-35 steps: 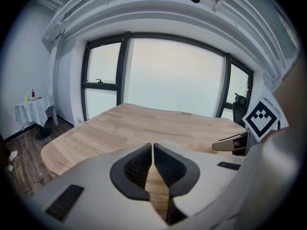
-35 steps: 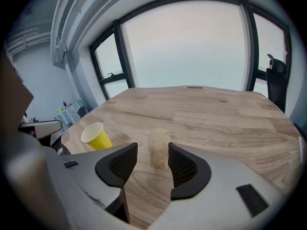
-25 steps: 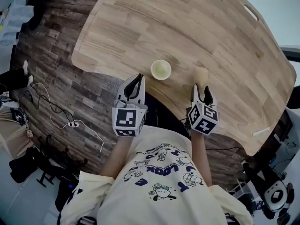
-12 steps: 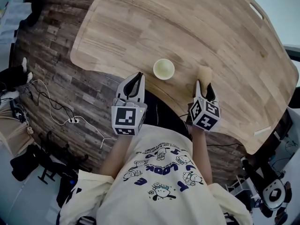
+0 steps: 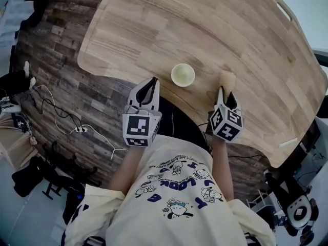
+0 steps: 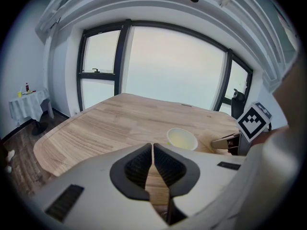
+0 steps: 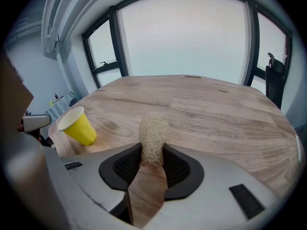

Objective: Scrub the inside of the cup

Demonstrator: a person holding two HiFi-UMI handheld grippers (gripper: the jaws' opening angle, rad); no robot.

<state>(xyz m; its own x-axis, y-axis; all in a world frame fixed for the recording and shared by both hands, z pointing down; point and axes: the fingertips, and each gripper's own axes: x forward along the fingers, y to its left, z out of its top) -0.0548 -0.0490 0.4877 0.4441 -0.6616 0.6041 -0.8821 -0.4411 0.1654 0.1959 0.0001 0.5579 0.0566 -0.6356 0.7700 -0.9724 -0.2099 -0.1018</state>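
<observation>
Cup [image 5: 182, 75], yellow and upright near the wooden table's [image 5: 205, 24] front edge, stands untouched between the closed, empty left gripper [image 5: 152, 81] and the right gripper [image 5: 225, 91], whose jaws have just been closing onto a loofah scrubber [image 7: 153, 135], seemingly readying it for scrubbing.

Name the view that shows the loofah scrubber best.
Right gripper view: the loofah scrubber sits central, fibres clear, in the right gripper, whose jaws have just been closing on it. Head view: a small tan blob. Left gripper view: unclear.

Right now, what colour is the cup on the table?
The cup is yellow outside, pale inside; clearest in the right gripper view.
</observation>
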